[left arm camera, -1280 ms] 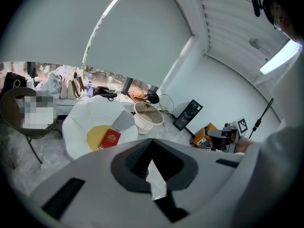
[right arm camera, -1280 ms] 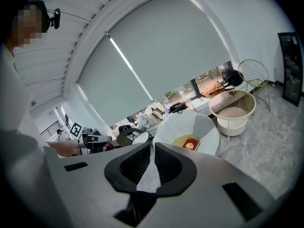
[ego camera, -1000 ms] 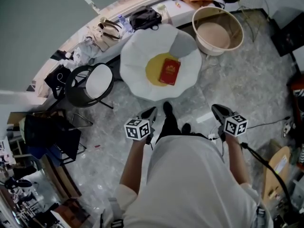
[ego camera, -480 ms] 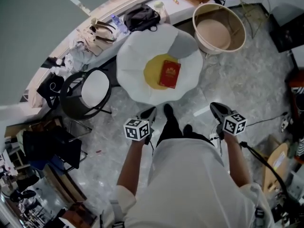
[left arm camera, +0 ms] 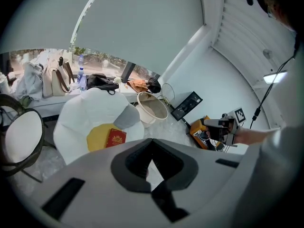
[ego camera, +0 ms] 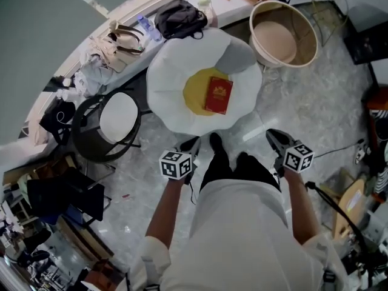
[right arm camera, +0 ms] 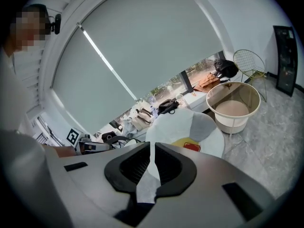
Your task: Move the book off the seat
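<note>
The red book [ego camera: 219, 95] was found lying flat on the yellow cushion [ego camera: 195, 93] in the middle of the white seat [ego camera: 170, 83], well apart from both grippers. The left gripper [ego camera: 193, 142] was held with its jaws fully together and nothing in them; the right gripper [ego camera: 274, 137] was all but closed, a bare slit left between its jaws, and was likewise empty. The step in hand was judged to be the approach. For it to be done well, one gripper's jaws would have to be opened before the seat was reached, and the book would best be taken by its near edge. One jaw could be slid beneath the cover while the soft cushion was pressed down, so that the book was not merely pushed deeper into the seat.
</note>
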